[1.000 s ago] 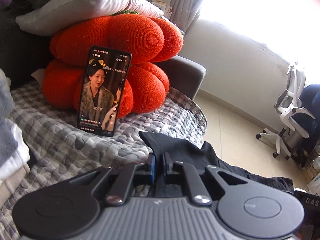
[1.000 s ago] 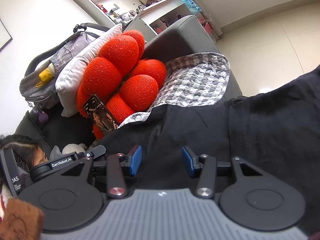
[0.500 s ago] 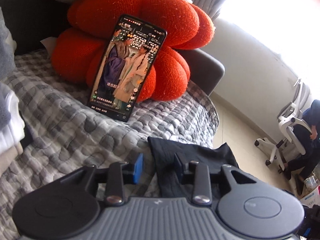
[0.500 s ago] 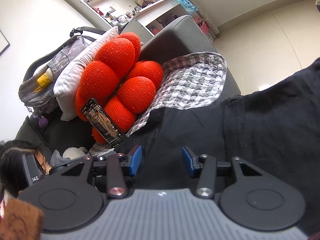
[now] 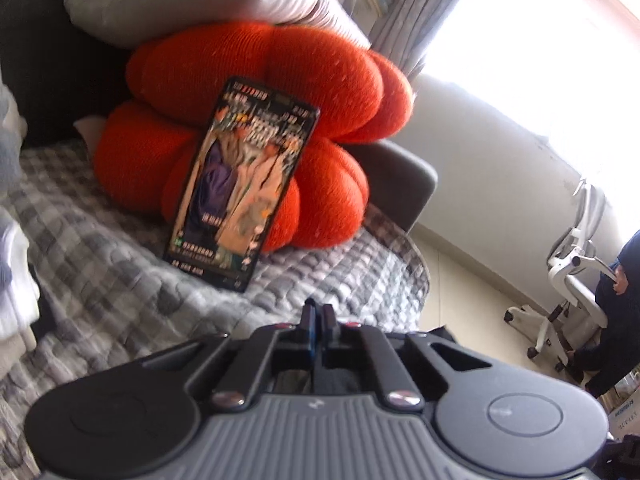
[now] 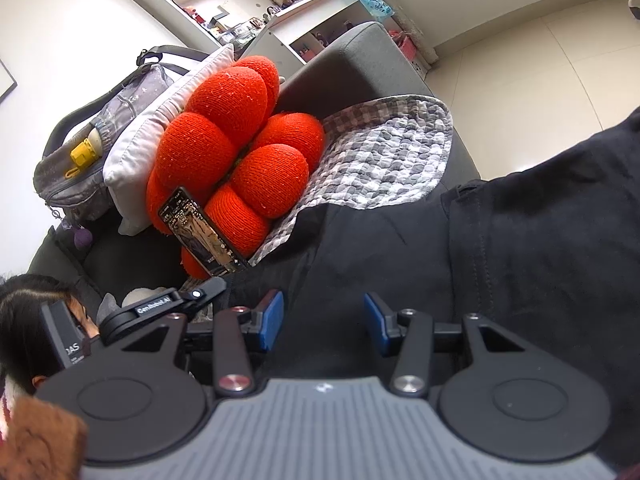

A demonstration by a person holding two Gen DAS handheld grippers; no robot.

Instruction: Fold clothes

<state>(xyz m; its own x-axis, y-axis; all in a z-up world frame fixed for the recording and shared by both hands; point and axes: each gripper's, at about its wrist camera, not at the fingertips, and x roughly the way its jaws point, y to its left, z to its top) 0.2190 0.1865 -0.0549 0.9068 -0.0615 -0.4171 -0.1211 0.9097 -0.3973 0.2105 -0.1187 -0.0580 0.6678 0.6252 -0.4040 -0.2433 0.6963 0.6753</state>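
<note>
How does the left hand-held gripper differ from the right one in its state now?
The left hand-held gripper has its jaws closed, while the right hand-held gripper has its jaws wide apart. The left one points over the checked quilt toward the phone; the right one points at the black garment, which fills the space between its blue pads. Whether the left one pinches cloth cannot be told. Both share the same black and grey build.

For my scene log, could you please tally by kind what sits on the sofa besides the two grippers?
Cushions: 2, the orange pumpkin cushion and the white pillow
Phones: 1, the phone leaning on the orange one
Bags: 1, the grey backpack
Blankets: 1, the checked blanket
Garments: 1, the black garment
Total: 6
</note>
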